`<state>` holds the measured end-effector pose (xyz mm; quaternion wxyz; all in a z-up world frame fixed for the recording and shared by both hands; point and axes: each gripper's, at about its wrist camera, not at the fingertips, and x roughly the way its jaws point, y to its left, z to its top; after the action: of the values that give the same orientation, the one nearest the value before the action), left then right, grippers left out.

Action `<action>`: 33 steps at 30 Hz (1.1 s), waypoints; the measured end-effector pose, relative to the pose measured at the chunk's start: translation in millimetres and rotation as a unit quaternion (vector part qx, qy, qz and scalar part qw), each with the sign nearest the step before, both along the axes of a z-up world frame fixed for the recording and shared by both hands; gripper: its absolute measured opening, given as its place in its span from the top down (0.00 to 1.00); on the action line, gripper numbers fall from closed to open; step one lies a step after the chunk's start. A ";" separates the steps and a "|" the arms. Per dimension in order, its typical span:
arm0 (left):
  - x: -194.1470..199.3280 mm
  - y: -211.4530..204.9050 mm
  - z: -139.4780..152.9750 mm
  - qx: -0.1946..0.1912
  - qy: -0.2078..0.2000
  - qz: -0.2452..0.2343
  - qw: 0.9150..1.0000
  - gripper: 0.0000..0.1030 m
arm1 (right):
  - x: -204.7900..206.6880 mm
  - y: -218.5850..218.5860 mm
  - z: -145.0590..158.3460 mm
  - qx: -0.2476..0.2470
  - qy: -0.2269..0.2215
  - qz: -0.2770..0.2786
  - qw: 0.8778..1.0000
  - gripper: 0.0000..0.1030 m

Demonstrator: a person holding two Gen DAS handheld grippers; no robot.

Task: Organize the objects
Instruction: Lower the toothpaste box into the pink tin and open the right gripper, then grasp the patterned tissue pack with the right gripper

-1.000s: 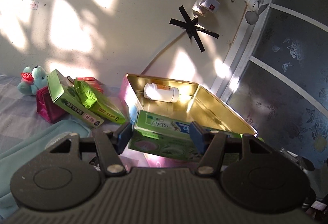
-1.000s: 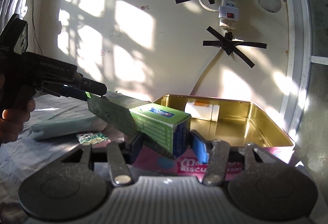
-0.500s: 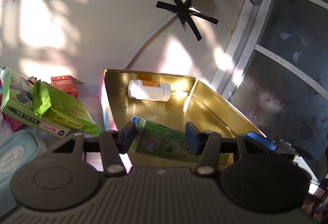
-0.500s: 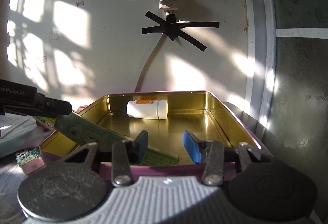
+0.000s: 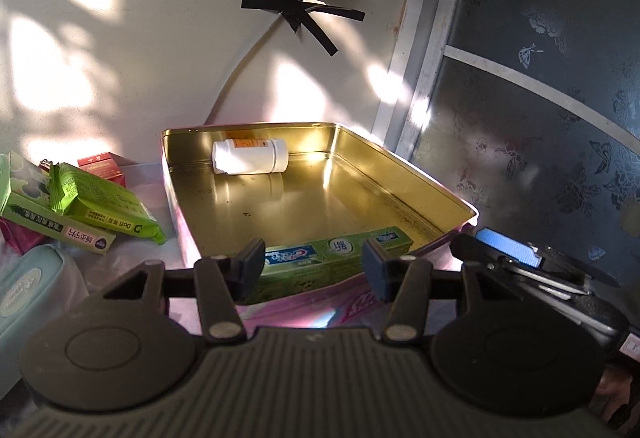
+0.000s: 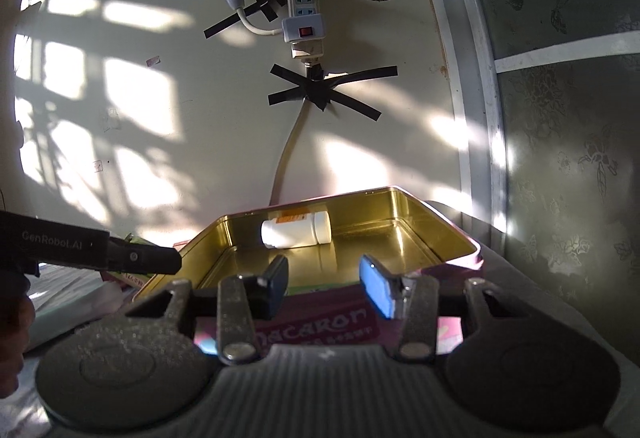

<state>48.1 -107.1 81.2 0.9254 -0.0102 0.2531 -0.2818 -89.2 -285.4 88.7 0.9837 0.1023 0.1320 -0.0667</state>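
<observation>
Left wrist view: our left gripper has its jaws pinching the green toothpaste box, lying along the near wall of the gold tin; they were just closing. We should settle it flat before letting go. Right wrist view: our right gripper, jaws spread and empty, should stay clear of the white bottle inside.

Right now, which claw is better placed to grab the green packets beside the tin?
Probably left. Both claws have just been closing; the left claw, toothpaste box between its fingers, sits nearer the green packets left of the tin. The empty right claw sits across the tin.
</observation>
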 end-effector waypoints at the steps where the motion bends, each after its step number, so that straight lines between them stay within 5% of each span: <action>1: -7.1 4.4 -1.7 0.010 -0.005 0.003 1.000 0.45 | -3.5 3.8 -1.5 0.006 0.002 0.006 1.000 0.59; 11: -35.3 61.6 -30.0 0.080 0.011 0.083 0.993 0.45 | -1.3 77.9 -23.5 -0.005 0.057 0.094 0.994 0.59; 28: -38.4 161.5 -57.4 0.067 0.047 0.186 0.979 0.45 | 28.2 186.5 -33.8 -0.064 0.113 0.209 0.969 0.59; 33: -33.9 179.1 -67.1 0.053 0.061 0.201 0.976 0.45 | 49.6 201.5 -37.4 -0.090 0.126 0.218 0.964 0.49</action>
<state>14.2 72.0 14.1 0.9452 -0.0291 0.3165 -0.0746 -39.6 -83.9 51.4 0.9551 -0.0275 0.2670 0.1256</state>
